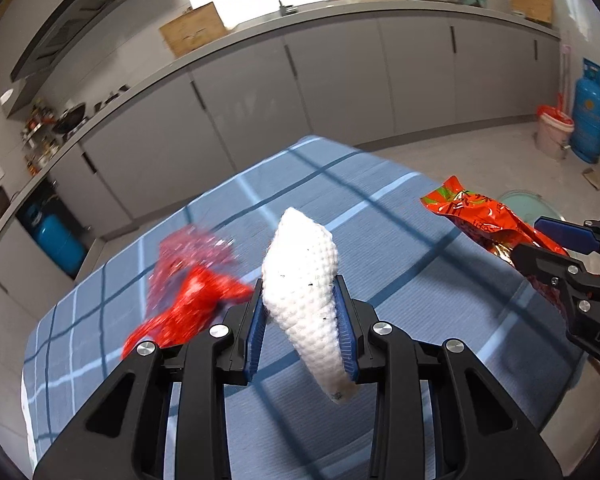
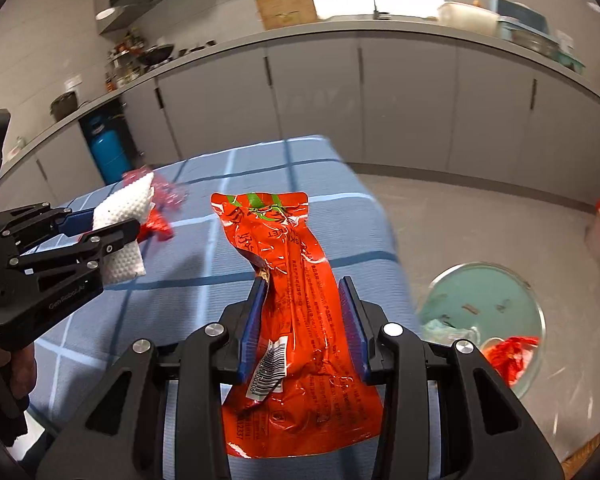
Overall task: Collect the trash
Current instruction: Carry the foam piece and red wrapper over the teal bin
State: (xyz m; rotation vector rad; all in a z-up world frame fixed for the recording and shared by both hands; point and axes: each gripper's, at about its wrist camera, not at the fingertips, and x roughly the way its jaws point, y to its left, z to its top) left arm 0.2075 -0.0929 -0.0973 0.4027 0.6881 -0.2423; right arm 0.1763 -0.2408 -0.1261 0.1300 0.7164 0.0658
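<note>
Left wrist view: left claw (image 1: 302, 326) clamped on a white paper towel (image 1: 302, 280), pinched mid-length between the blue pads, top end sticking up past the fingertips, bottom end drooping below them. Held clear of the surface (image 1: 400, 240), likely so it can be carried off as trash. Ahead-left of the claw, a red crinkly wrapper (image 1: 192, 296) lies on the surface, blurred, not yet collected; whether it touches the claw's left finger I can't tell. Far right of the claw, the right claw (image 1: 540, 244) comes in side-on, gripping an orange snack bag (image 1: 480, 220). Surface is covered with a blue plaid cloth. Beyond it: grey kitchen cabinets, counter with a tap, a blue gas bottle on the floor far right beside a white bucket.

Right wrist view: right claw (image 2: 304, 324) closed on the orange snack bag (image 2: 296, 280), squeezed at the waist so both ends fan out, barcode end toward the camera. Bag is lifted off the surface (image 2: 204, 248). Right and below the claw, on the floor, a round trash bin (image 2: 496, 280) with teal liner already holds a red wrapper, so the bag seems headed there. Left of the claw, the left claw (image 2: 112, 224) holds the paper towel (image 2: 122, 208), with the red wrapper (image 2: 160, 224) just beyond it. Same cabinets, stove and wok back left.
</note>
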